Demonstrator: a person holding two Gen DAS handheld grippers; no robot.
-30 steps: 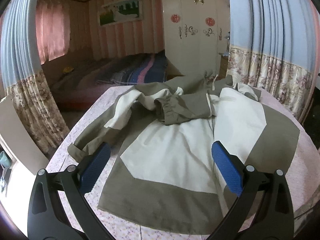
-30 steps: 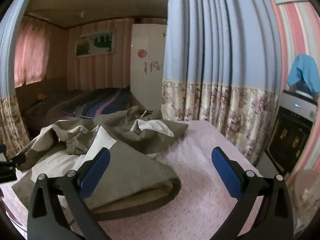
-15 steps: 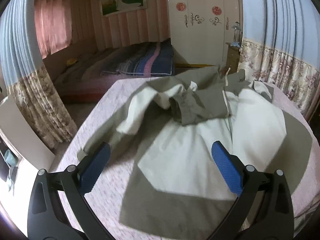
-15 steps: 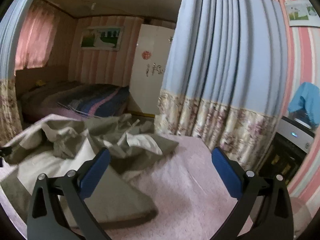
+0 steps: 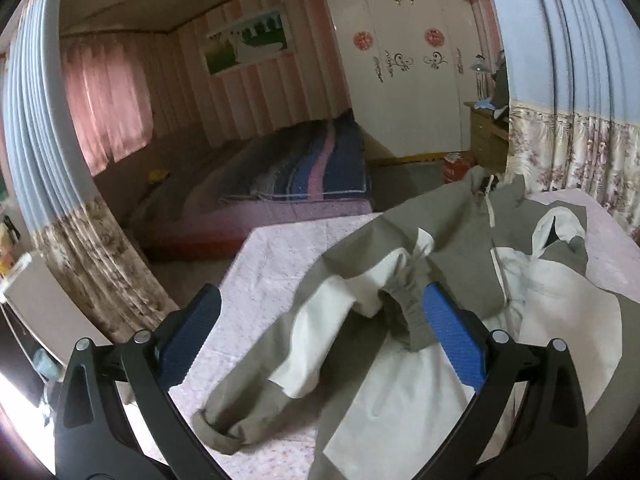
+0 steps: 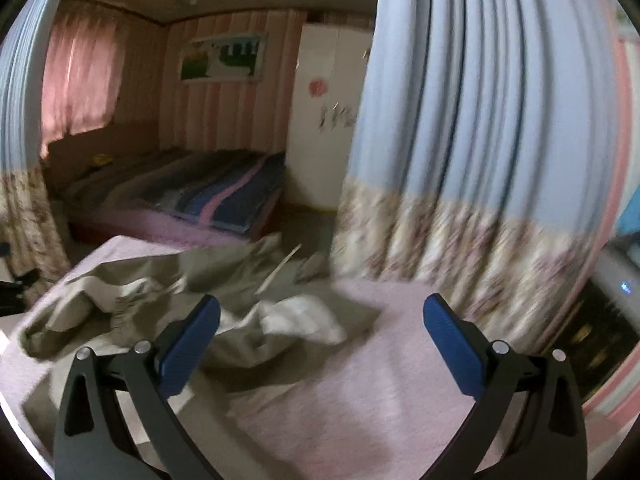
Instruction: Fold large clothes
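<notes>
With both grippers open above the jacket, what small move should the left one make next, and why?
Probably lower the left gripper onto the olive and cream jacket's loose sleeve, which sprawls out over the pink cloth-covered table. Its jaws stand wide open and hold nothing, and the sleeve lies just ahead between them, not yet folded in over the body.

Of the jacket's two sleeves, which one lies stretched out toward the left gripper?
The long sleeve running down to a rolled olive cuff near the left gripper. The other sleeve lies bunched at the jacket's far right side.
</notes>
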